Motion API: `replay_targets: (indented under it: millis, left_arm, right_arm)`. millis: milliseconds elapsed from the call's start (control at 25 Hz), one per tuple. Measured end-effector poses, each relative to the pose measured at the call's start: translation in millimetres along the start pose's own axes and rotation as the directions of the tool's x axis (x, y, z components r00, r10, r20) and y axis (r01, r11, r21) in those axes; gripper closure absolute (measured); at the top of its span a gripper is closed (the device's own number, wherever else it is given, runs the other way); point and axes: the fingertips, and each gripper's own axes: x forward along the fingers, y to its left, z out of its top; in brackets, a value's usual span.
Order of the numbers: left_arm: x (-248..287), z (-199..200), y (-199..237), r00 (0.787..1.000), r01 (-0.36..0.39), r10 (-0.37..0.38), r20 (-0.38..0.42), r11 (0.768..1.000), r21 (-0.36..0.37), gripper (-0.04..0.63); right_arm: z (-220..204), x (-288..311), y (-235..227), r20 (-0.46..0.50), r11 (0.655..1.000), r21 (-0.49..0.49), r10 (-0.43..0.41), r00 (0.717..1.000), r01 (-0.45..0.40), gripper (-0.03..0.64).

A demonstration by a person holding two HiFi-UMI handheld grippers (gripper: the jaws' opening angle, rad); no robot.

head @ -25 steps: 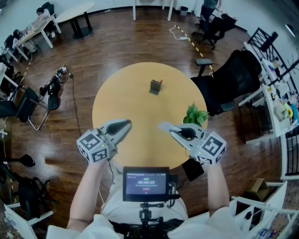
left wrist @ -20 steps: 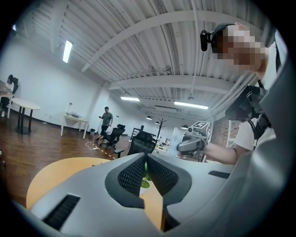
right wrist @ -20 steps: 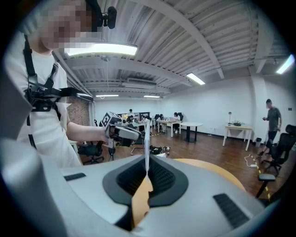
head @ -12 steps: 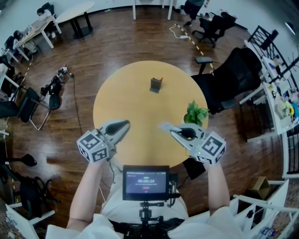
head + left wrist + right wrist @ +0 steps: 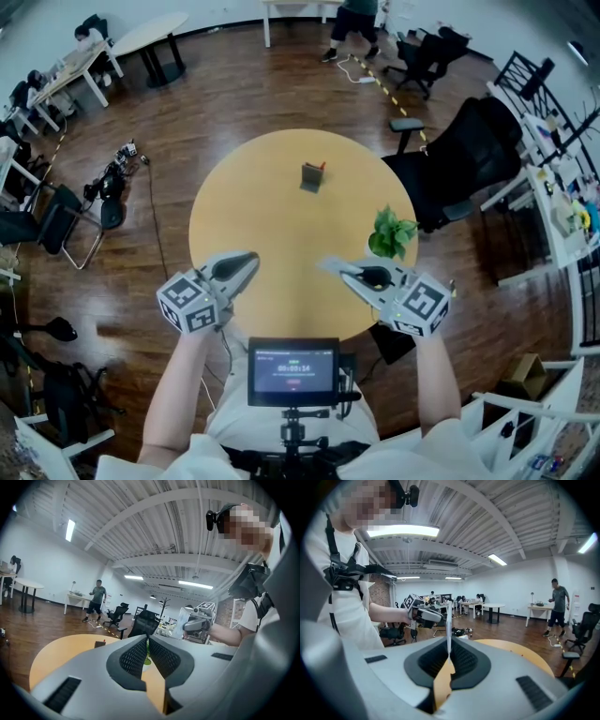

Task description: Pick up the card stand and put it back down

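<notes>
The card stand (image 5: 312, 175) is a small dark grey block with a speck of red at its top corner. It stands on its base on the round, pale wooden table (image 5: 272, 225), in the half farther from the person and close to the middle line of the top, well in from the rim. Nothing touches it and bare wood lies all round it. It is too small to make out its slot.

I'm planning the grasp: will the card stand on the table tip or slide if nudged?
The card stand looks small and upright, so probably light and apt to tip. The table looks smooth, so it may slide too.
</notes>
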Motion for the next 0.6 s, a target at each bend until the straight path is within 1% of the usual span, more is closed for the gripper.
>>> replay_targets:
  millis: [120, 240, 320, 400, 600]
  left_arm:
    - [-0.9, 0.8, -2.6, 1.000, 0.018, -0.018, 0.005, 1.000, -0.007, 0.586]
    - [0.3, -3.5, -1.4, 1.000, 0.022, -0.022, -0.007, 1.000, -0.003, 0.586]
    - [0.5, -7.2, -0.4, 1.000, 0.021, -0.021, -0.002, 1.000, -0.021, 0.588]
    - [0.9, -9.7, 1.2, 1.000, 0.014, -0.014, 0.002, 0.999, -0.034, 0.586]
    - [0.4, -20.6, 12.2, 1.000, -0.015, 0.015, -0.004, 0.999, -0.037, 0.586]
  right_arm:
    - [2.4, -0.7, 1.9, 0.011, 1.000, 0.001, -0.001, 1.000, 0.001, 0.594]
    - [0.0, 0.5, 1.8, 0.011, 1.000, 0.000, -0.002, 1.000, 0.002, 0.594]
    - [-4.0, 1.1, 2.7, 0.005, 1.000, 0.007, -0.003, 1.000, 0.003, 0.594]
    - [-7.6, 1.2, 2.5, 0.000, 1.000, 0.012, -0.005, 1.000, 0.005, 0.594]
    - [-23.0, 8.3, -2.7, -0.021, 1.000, 0.023, -0.014, 1.000, 0.015, 0.594]
